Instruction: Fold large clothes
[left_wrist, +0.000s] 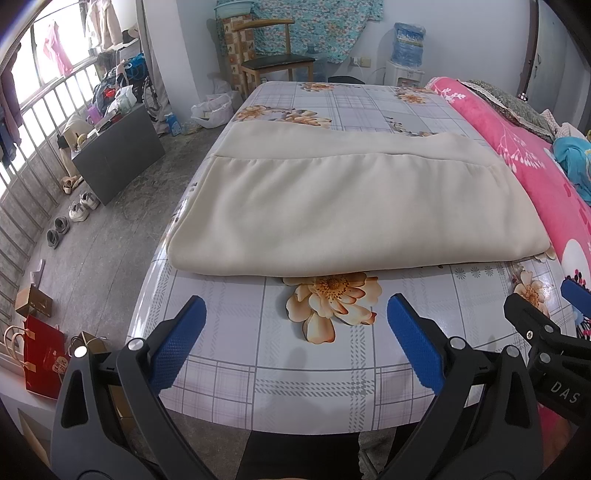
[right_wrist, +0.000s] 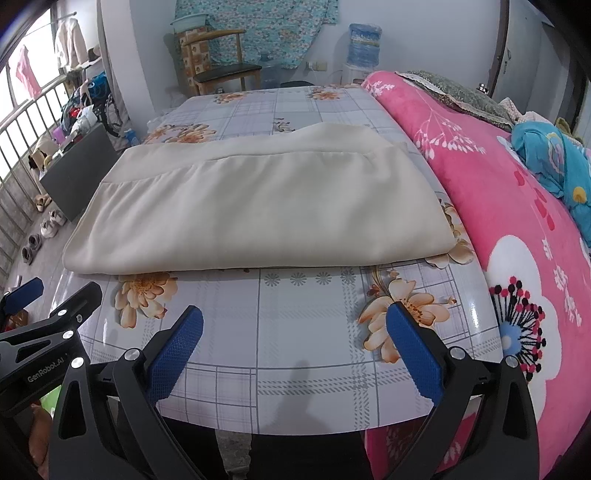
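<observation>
A large cream garment (left_wrist: 347, 206) lies folded flat in a rectangle on the floral table (left_wrist: 280, 369); it also shows in the right wrist view (right_wrist: 258, 210). My left gripper (left_wrist: 295, 314) is open and empty, held above the table's near edge, short of the garment's front fold. My right gripper (right_wrist: 295, 325) is open and empty, also near the front edge, to the right of the left one. The right gripper's side shows in the left wrist view (left_wrist: 546, 332), and the left gripper's side in the right wrist view (right_wrist: 48, 317).
A pink floral blanket (right_wrist: 517, 221) lies along the table's right side with a blue cloth (right_wrist: 557, 162) on it. A chair (left_wrist: 273, 59) and water dispenser (left_wrist: 406, 48) stand at the far wall. A dark box (left_wrist: 118, 155), shoes (left_wrist: 81, 206) and a red bag (left_wrist: 44, 362) are on the floor at left.
</observation>
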